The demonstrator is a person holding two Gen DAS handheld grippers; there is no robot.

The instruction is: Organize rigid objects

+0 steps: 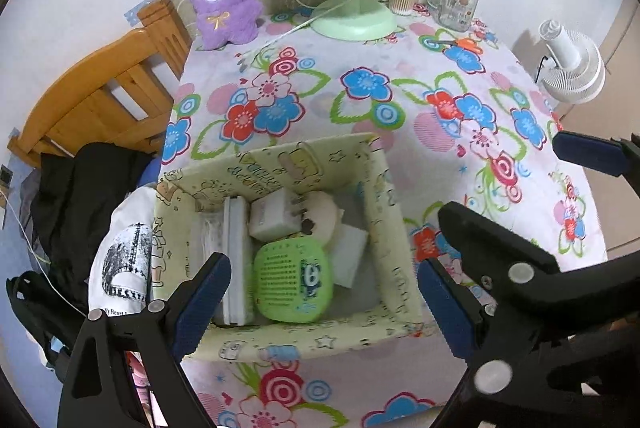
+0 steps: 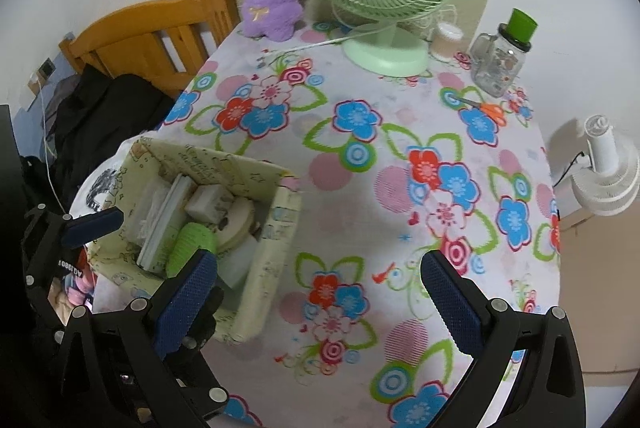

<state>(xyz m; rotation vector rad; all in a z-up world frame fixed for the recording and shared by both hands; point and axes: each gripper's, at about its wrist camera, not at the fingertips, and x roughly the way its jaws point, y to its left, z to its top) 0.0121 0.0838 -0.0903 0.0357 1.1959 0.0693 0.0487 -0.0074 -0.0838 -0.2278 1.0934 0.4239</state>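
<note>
Storage box (image 1: 280, 338), patterned fabric, at the near left edge of the floral-clothed table (image 1: 400, 76): holds a green perforated case (image 1: 294, 278), a white plug adapter (image 1: 272, 218), a slim white flat case (image 1: 236, 256) standing on edge, a round cream item and a white block; filling step judged near complete, since no loose rigid piece shows on the cloth apart from what seem to be orange-handled scissors (image 2: 486, 108) far back by the glass mug (image 2: 496, 68), blurred. Left gripper (image 1: 320, 302): released, empty, jaws spread just above the box, straddling the green case. Right gripper (image 2: 320, 292): released, empty, over bare cloth just right of the box; next move judged a reach to the back for the scissors, or a withdrawal.
</note>
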